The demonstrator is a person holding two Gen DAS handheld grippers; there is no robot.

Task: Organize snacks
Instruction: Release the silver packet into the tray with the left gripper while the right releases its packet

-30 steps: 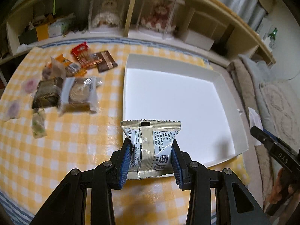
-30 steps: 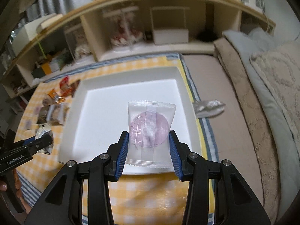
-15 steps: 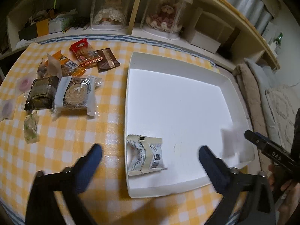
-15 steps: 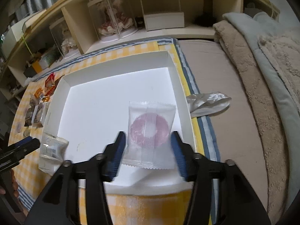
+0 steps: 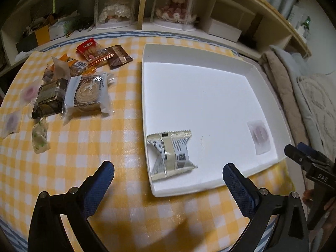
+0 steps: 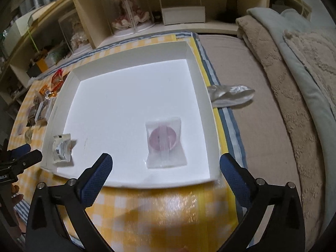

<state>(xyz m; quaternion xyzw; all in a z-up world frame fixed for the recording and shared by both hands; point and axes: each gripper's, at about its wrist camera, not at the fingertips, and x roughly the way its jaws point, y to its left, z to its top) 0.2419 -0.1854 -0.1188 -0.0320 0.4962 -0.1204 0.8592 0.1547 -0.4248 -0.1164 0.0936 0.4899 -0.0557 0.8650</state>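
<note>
A white shallow tray (image 5: pixel 210 56) lies on the yellow checked tablecloth; it also shows in the right wrist view (image 6: pixel 134 52). A silver snack packet (image 5: pixel 171 154) lies in its near left corner (image 6: pixel 62 148). A clear packet with a pink round sweet (image 6: pixel 164 141) lies near the tray's right edge (image 5: pixel 260 137). My left gripper (image 5: pixel 168 180) is open and empty, just short of the tray's front edge. My right gripper (image 6: pixel 166 172) is open and empty, over the tray's front edge.
Several loose snacks (image 5: pixel 82 88) lie on the cloth left of the tray. A crumpled silver wrapper (image 6: pixel 231 95) lies right of the tray. Shelves with display cases (image 5: pixel 147 6) stand behind. Folded blankets (image 6: pixel 294 73) lie at the right.
Both grippers opened and let go of their packets, which now lie in the tray. Both grippers drew back toward the tray's front edge.
</note>
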